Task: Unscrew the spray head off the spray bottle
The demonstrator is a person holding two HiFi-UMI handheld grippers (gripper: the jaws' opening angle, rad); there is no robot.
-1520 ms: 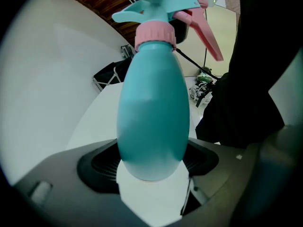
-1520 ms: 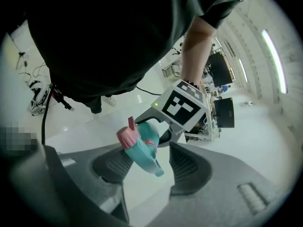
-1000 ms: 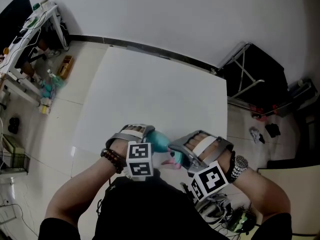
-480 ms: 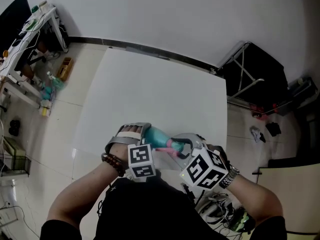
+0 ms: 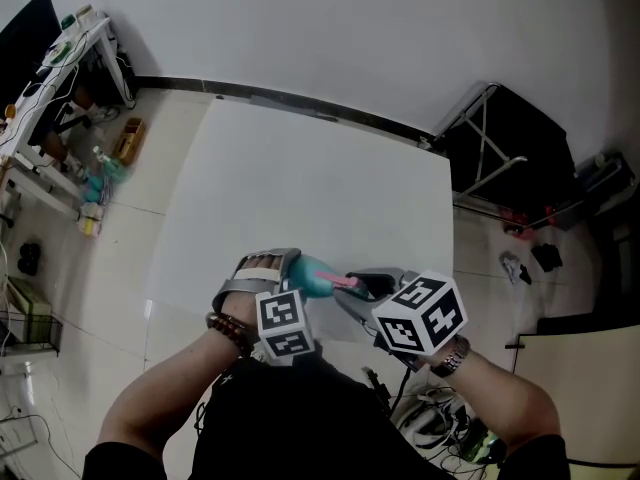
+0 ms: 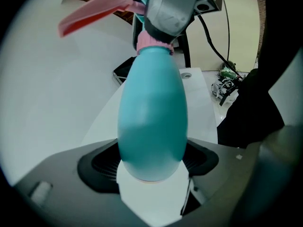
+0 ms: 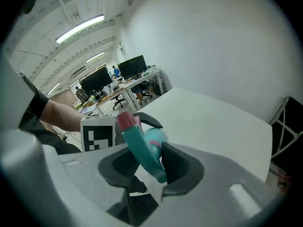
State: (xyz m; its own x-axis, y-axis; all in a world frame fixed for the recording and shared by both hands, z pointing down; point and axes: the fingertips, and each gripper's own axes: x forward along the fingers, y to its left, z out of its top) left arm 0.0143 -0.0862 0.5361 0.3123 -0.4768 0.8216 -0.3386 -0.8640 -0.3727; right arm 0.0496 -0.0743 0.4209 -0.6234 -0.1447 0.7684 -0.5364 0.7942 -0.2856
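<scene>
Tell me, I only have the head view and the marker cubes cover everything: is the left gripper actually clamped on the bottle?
Observer: Yes. In the left gripper view, the left gripper has its pads pressed on both sides of the teal bottle, near its base.
Operator: And what exactly is the right one gripping?
Observer: The right gripper view shows the right gripper with its jaws shut on the teal spray head, whose pink end sticks out beyond the jaws.
</scene>
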